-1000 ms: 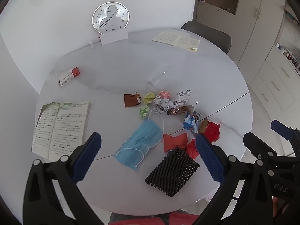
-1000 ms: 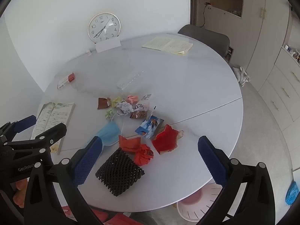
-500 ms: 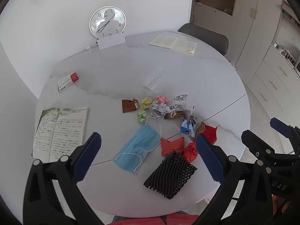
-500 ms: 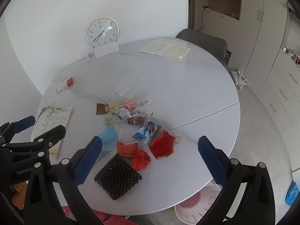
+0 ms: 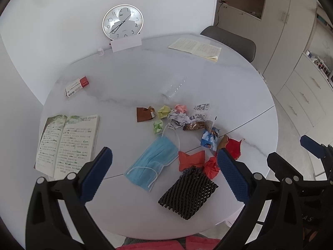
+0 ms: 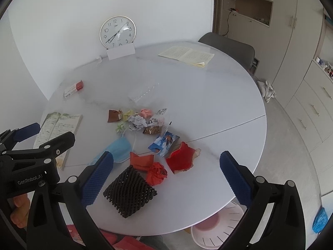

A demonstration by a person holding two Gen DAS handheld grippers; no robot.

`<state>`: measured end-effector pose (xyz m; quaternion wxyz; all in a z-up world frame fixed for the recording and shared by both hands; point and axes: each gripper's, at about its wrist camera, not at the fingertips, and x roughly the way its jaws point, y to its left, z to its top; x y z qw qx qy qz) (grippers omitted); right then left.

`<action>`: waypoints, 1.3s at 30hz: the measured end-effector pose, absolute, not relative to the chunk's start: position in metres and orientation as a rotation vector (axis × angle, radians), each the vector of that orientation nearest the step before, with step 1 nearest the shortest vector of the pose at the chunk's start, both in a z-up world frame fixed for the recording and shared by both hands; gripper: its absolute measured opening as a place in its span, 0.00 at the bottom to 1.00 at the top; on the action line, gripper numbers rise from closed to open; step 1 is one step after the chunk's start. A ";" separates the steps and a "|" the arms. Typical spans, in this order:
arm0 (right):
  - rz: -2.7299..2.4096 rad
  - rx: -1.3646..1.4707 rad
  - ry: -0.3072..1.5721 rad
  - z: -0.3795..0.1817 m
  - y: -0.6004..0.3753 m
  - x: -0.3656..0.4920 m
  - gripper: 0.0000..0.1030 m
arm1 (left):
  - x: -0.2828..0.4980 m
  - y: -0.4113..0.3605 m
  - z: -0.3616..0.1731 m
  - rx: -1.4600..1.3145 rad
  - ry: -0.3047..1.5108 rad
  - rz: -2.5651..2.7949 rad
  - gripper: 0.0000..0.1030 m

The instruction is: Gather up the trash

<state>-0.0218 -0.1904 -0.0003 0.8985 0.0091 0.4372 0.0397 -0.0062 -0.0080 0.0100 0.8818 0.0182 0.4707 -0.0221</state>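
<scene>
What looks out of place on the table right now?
A litter cluster mid-table: blue face mask, black foam net, red wrappers, crumpled paper balls and a torn snack packet. The open book overhangs the table's left edge. Both grippers hover open, holding nothing.

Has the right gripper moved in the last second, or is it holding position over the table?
Yes. The right gripper has pulled back and risen: in its view the clock sits lower and the table's litter looks smaller. Its jaws stay wide open and empty.
</scene>
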 end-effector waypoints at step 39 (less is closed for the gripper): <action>0.056 0.045 0.915 -0.005 -0.199 -0.022 0.98 | -0.003 -0.009 0.003 0.052 1.005 -0.070 0.94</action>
